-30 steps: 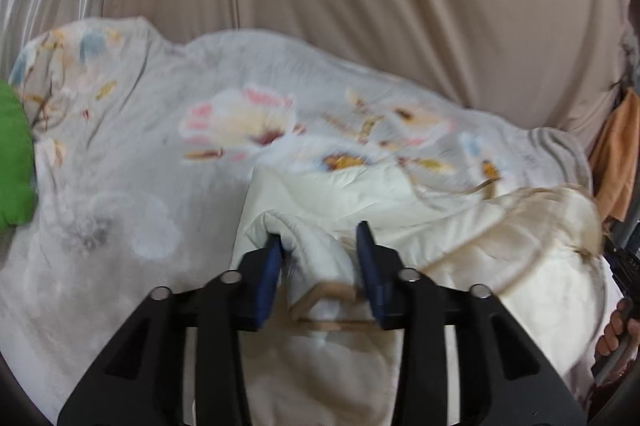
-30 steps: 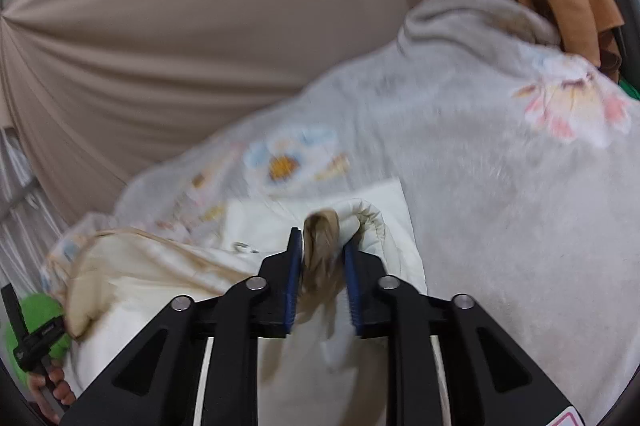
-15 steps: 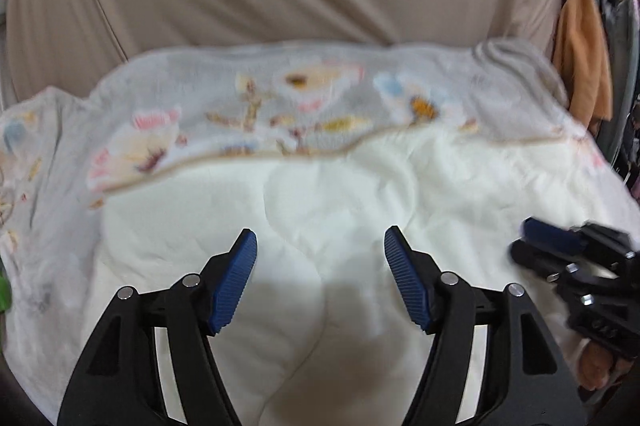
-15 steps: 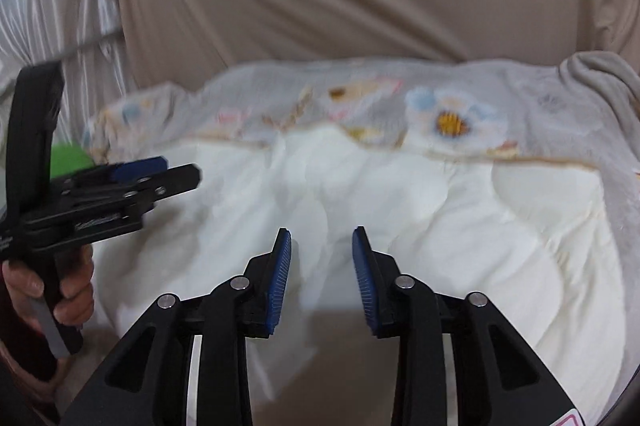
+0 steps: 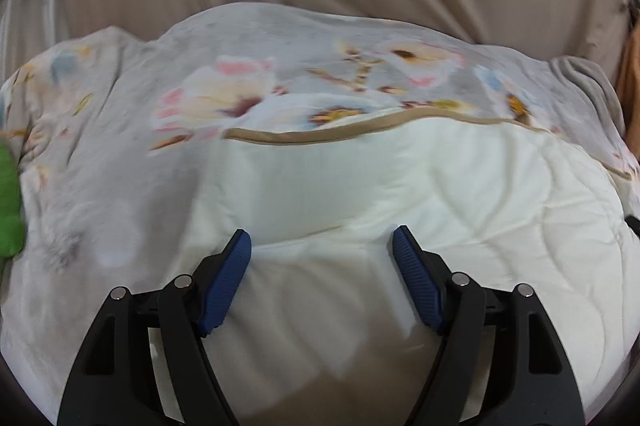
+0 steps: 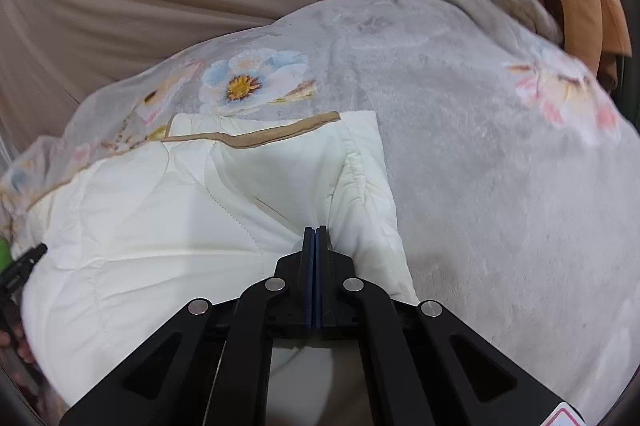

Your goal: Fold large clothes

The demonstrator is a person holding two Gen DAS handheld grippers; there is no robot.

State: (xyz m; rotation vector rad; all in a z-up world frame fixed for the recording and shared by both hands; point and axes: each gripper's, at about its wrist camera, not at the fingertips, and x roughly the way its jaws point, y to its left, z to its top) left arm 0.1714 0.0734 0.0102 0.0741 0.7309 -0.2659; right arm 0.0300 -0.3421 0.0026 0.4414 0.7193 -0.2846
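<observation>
**Fingers over the cream quilted garment**

The left gripper (image 5: pixel 322 240) has its fingers (image 5: pixel 226 280) spread, having just widened, nothing between them. The right gripper (image 6: pixel 316 231) has just closed, empty. The cream quilted garment (image 6: pixel 168 210) lies folded on the floral blanket (image 6: pixel 500 166).

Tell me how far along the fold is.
Done: cream quilted garment lies folded over on the floral blanket. In hand: nothing; left gripper has just opened, clear of cloth; right gripper just closed at a crease, no cloth visibly between its fingers. Left: further folds, probably.
</observation>
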